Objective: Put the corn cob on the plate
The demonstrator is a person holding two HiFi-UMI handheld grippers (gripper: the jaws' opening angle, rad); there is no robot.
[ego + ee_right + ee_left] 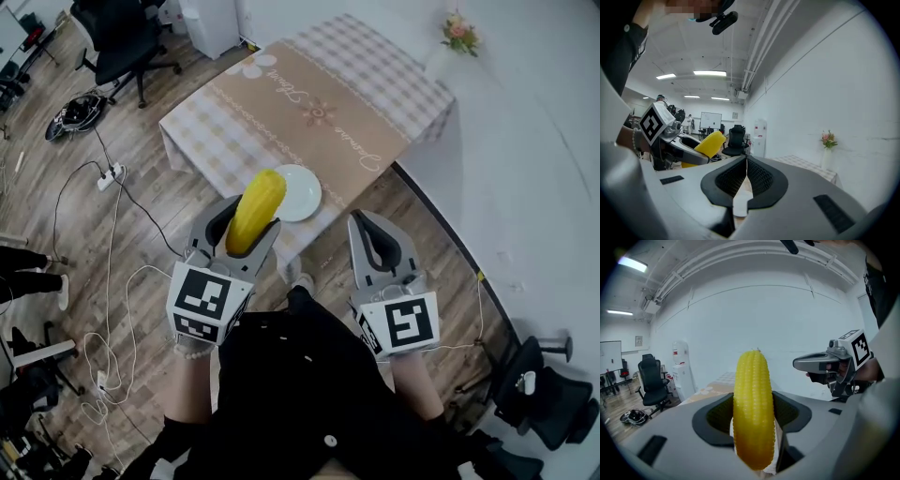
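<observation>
The corn cob [752, 408] is clamped between the jaws of the left gripper [251, 220], and it is held upright, so that its rounded yellow tip stands well above the jaw pads. In the left gripper view the dark ribbed pads are pressed on both sides of the cob, and its lower end is seen below them, between the grey fingers. The right gripper [364, 223] is held beside the left one, apart from it, and its jaws are closed together with nothing between them; only a thin seam is seen between the two pads in the right gripper view. Both grippers are carried in the air in front of the person, whose black clothing [300, 375] fills the lower part of the head view. The plate [302, 195] is white and round, and it is placed near the front edge of a table [394, 84], which is covered by a checked cloth with a beige runner [309, 103] along the middle. The cob is not on the plate: in the head view its tip is only seen against the left rim of the plate. A vase with flowers [458, 33] is seen by the white wall behind the table. A black office chair [117, 37] and white cables [112, 281] are seen on the wooden floor [141, 141] at the left.
</observation>
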